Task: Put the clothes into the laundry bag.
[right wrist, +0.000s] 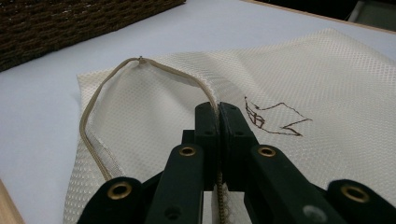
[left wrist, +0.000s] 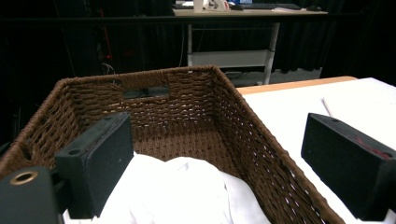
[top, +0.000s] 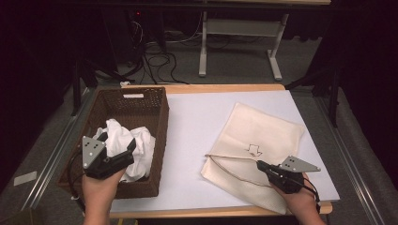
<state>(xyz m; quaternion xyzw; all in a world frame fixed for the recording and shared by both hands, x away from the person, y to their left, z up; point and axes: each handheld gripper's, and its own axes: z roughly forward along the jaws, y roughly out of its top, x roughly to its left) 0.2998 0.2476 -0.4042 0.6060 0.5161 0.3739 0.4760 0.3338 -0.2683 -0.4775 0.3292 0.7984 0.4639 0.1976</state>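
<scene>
A brown woven basket (top: 162,112) stands at the table's left with a crumpled white cloth (top: 141,147) in it. My left gripper (top: 117,146) hovers over the basket's near end, open. In the left gripper view the jaws stand wide apart above the white cloth (left wrist: 177,186), inside the basket (left wrist: 187,77), and do not touch the cloth. A cream mesh bag (top: 265,131) with a drawn arrow lies flat at the right. Its zipper mouth gapes toward the left. My right gripper (top: 259,164) is shut on the bag's upper zipper edge (right wrist: 205,91) and lifts it slightly off the bag (right wrist: 327,70).
The white table top (top: 197,117) lies bare between basket and bag. Its wooden front edge (top: 211,212) runs close to both hands. Behind the table are a white desk frame (top: 202,42) and floor cables (top: 159,63).
</scene>
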